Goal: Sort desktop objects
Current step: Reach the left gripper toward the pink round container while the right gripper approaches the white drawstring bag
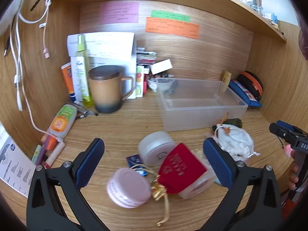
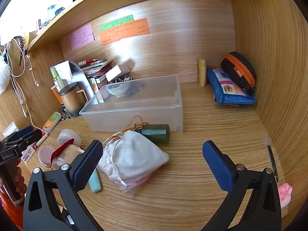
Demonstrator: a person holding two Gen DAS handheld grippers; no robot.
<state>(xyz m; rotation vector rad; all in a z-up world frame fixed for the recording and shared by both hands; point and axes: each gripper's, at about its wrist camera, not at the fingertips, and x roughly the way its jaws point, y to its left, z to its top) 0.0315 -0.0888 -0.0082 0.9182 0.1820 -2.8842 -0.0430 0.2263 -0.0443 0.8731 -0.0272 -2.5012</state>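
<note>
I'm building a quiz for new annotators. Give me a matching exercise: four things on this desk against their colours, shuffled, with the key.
Things:
1. drawstring pouch
2. lidded mug
3. round jar nearest the left gripper
4. zip case leaning in the far right corner

Colours:
A. pink
B. black with orange trim
C. white
D. brown

Pairs: 1-C, 2-D, 3-A, 4-B

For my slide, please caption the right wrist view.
Open right gripper above a white drawstring pouch, near an empty clear bin.
</note>
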